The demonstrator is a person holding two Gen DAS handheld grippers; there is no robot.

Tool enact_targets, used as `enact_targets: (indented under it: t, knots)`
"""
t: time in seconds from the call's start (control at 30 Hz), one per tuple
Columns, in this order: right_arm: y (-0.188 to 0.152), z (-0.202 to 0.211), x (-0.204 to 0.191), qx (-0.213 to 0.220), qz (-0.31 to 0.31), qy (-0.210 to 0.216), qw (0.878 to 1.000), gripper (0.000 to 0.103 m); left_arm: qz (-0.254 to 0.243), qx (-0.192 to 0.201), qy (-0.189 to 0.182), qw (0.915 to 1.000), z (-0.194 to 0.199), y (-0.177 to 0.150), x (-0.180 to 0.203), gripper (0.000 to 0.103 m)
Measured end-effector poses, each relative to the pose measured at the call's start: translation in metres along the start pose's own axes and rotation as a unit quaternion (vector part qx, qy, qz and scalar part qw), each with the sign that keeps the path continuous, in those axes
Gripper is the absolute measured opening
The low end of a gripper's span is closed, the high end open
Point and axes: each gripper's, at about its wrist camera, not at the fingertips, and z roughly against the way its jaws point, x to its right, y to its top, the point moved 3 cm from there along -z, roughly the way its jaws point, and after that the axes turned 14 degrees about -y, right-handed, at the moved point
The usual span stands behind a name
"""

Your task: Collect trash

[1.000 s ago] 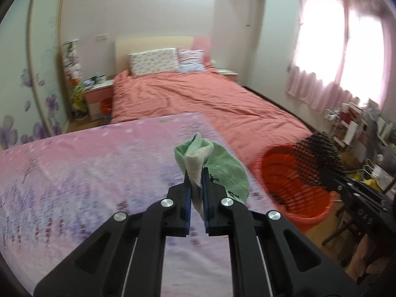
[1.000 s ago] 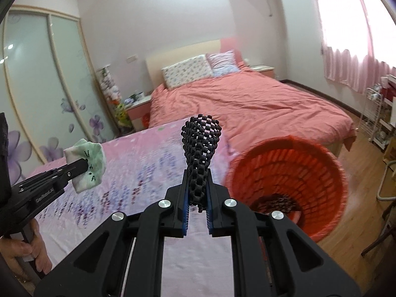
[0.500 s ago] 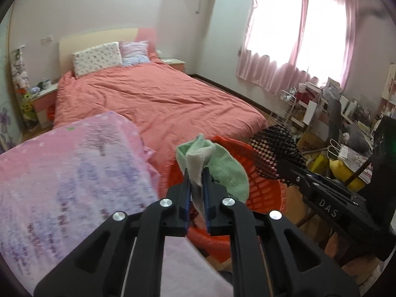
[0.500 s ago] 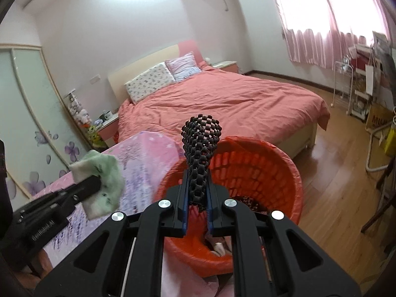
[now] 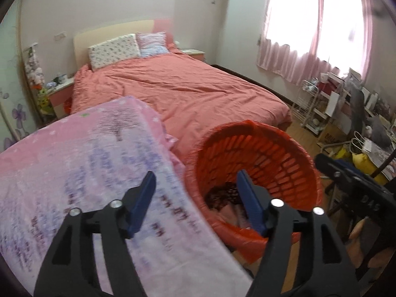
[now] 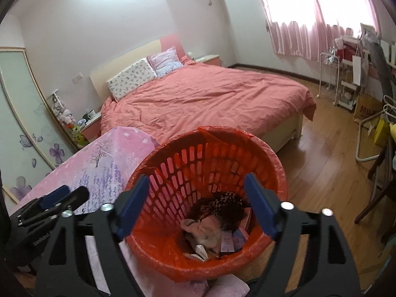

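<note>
Over the slotted orange plastic basket [image 6: 210, 163], both tongs, left [image 5: 195, 198] and right [image 6: 198, 203], are opening empty, trash [image 6: 217, 222] piled at six o'clock inside, drop apparently done.

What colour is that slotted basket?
Orange-red basket, with a matching liner; clearest in the right wrist view.

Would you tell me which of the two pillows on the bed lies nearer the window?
The pink striped pillow. It lies on the window side of the white floral pillow, which sits towards the wardrobe side, and it partly overlaps that pillow's edge.
</note>
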Motion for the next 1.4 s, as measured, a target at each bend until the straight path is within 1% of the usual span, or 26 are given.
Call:
enact_targets:
  t: [0.03,0.07,0.13,0.17,0.23,0.3,0.43,0.53,0.6,0.7,0.77,0.83,0.9,1.03,1.1,1.23,1.4]
  knots:
    - [0.001,0.006,0.000,0.008,0.004,-0.005,1.000,0.092,0.001,0.006,0.008,0.9999,0.011,-0.003,-0.004,0.076]
    - [0.001,0.015,-0.002,0.020,0.007,-0.011,1.000,0.093,0.002,0.011,0.016,0.9998,0.020,-0.005,-0.008,0.078]
    - [0.001,0.031,-0.006,0.038,0.011,-0.021,0.999,0.100,0.007,0.024,0.036,0.9990,0.042,-0.011,-0.015,0.086]
    - [0.001,0.041,-0.008,0.048,0.015,-0.026,0.998,0.101,0.012,0.031,0.045,0.9984,0.055,-0.015,-0.019,0.088]
    - [-0.002,0.062,-0.014,0.068,0.027,-0.040,0.996,0.101,0.021,0.046,0.066,0.9965,0.081,-0.024,-0.026,0.095]
    - [-0.005,0.079,-0.019,0.086,0.042,-0.055,0.994,0.101,0.024,0.058,0.091,0.9939,0.104,-0.033,-0.032,0.099]
    - [-0.017,0.113,-0.029,0.114,0.066,-0.085,0.988,0.101,0.027,0.078,0.135,0.9874,0.150,-0.055,-0.039,0.099]
    - [-0.028,0.128,-0.039,0.125,0.087,-0.100,0.983,0.101,0.036,0.096,0.152,0.9830,0.180,-0.070,-0.042,0.099]
    - [-0.040,0.144,-0.044,0.145,0.102,-0.108,0.978,0.101,0.043,0.106,0.162,0.9801,0.197,-0.079,-0.041,0.099]
    - [-0.056,0.164,-0.049,0.169,0.106,-0.128,0.971,0.101,0.051,0.121,0.178,0.9753,0.222,-0.100,-0.041,0.099]
    - [-0.062,0.171,-0.053,0.174,0.106,-0.127,0.971,0.101,0.058,0.127,0.198,0.9702,0.236,-0.115,-0.040,0.099]
    - [-0.069,0.178,-0.054,0.175,0.097,-0.117,0.973,0.101,0.064,0.133,0.217,0.9650,0.248,-0.129,-0.039,0.099]
    - [-0.074,0.181,-0.057,0.171,0.093,-0.109,0.975,0.101,0.070,0.133,0.224,0.9629,0.254,-0.141,-0.039,0.099]
    - [-0.083,0.183,-0.063,0.171,0.096,-0.116,0.974,0.101,0.086,0.129,0.223,0.9625,0.261,-0.157,-0.041,0.099]
    - [-0.088,0.183,-0.065,0.163,0.096,-0.120,0.975,0.101,0.094,0.121,0.222,0.9630,0.261,-0.163,-0.043,0.099]
    - [-0.092,0.174,-0.068,0.107,0.099,-0.118,0.982,0.101,0.105,0.111,0.222,0.9631,0.262,-0.172,-0.044,0.099]
    - [-0.102,0.171,-0.066,0.064,0.094,-0.122,0.986,0.101,0.102,0.104,0.231,0.9620,0.262,-0.176,-0.041,0.099]
